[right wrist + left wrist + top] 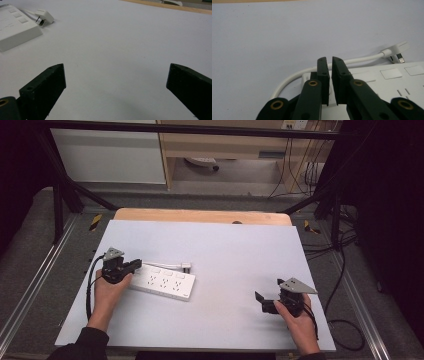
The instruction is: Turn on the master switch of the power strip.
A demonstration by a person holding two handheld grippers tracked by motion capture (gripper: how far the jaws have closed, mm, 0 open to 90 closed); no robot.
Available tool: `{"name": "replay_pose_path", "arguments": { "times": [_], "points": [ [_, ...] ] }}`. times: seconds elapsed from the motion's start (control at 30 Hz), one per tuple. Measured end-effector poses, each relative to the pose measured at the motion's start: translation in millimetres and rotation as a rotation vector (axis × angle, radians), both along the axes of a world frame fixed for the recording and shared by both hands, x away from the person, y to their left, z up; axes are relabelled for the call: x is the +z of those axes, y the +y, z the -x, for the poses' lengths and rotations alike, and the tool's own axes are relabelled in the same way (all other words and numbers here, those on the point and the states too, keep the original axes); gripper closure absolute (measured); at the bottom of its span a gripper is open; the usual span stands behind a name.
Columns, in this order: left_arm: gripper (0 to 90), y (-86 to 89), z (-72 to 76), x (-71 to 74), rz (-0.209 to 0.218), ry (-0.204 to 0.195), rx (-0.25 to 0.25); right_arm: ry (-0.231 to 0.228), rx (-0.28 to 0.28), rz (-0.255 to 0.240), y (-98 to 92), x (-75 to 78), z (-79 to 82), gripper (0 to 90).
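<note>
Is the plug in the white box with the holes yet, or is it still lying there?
Nothing looks done yet: the plug lies loose on the table behind the power strip, in no socket. In hand: the left gripper, jaws nearly closed, sits at the strip's cable end. The right gripper waits open, away from it. Grabbing and plugging probably remain.

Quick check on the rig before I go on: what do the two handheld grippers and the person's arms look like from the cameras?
Both the left gripper and the right gripper are black, each topped by a grey three-cornered plate. Their flat rectangular jaws sit on black links with brass-coloured pivot bushings and small screw holes. A black cable trails from each gripper. The person wears dark sleeves; the hands are bare.
</note>
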State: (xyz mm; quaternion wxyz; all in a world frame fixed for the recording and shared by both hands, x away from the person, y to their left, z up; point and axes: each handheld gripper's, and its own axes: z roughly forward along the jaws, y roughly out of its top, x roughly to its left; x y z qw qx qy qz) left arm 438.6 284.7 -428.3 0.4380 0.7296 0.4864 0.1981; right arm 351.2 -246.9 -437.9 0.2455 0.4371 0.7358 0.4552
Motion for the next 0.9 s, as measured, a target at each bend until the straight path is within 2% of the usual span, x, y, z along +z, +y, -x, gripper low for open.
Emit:
{"name": "replay_pose_path", "arguments": {
  "times": [0.3, 0.5, 0.9],
  "points": [
    [72.1, -1.6, 1.3, 2.7, 0.023, -0.029, 0.002, -0.003, -0.002, -0.003, 0.0, 0.2, 0.1, 2.8],
    [60.9, -2.3, 1.8, 4.8, 0.069, -0.057, -0.008, -0.005, -0.001, -0.003, -0.1, 0.3, 0.0, 2.8],
    [42.2, -4.3, 4.2, 8.8, 0.064, -0.082, 0.004, -0.004, 0.000, -0.004, 0.0, 0.6, 0.1, 2.8]
  ]
}}
